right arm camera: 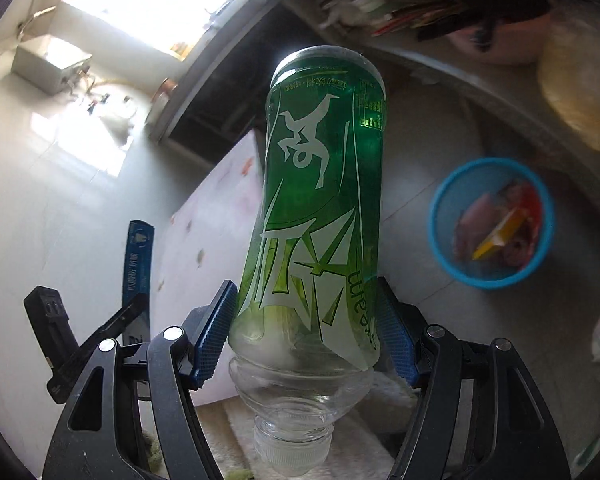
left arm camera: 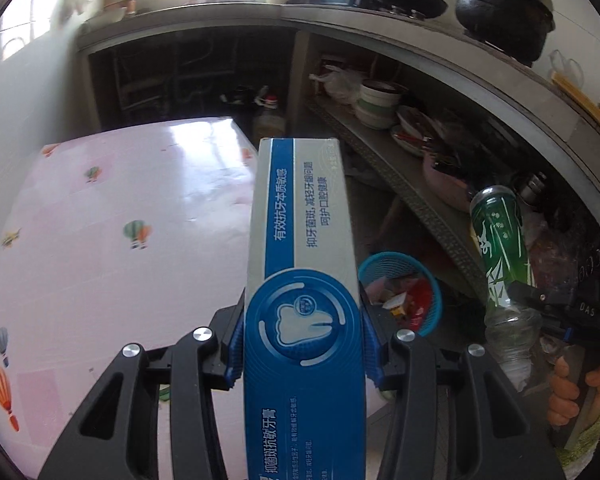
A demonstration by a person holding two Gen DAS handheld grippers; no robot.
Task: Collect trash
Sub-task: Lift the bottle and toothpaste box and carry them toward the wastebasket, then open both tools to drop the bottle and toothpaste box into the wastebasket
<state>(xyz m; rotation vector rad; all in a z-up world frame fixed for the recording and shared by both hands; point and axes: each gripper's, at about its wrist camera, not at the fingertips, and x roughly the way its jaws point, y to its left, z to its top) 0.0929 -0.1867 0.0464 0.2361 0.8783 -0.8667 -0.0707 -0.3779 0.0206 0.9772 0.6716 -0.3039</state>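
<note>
Trash in both hands: my left gripper (left arm camera: 302, 344) clamps the toothpaste box (left arm camera: 302, 264), my right gripper (right arm camera: 306, 332) grips the green bottle (right arm camera: 320, 208), cap toward the camera. Both hang off the table (left arm camera: 112, 216) edge. I'd centre each over the blue basket (right arm camera: 490, 280) on the floor before letting go, bottle first.
</note>
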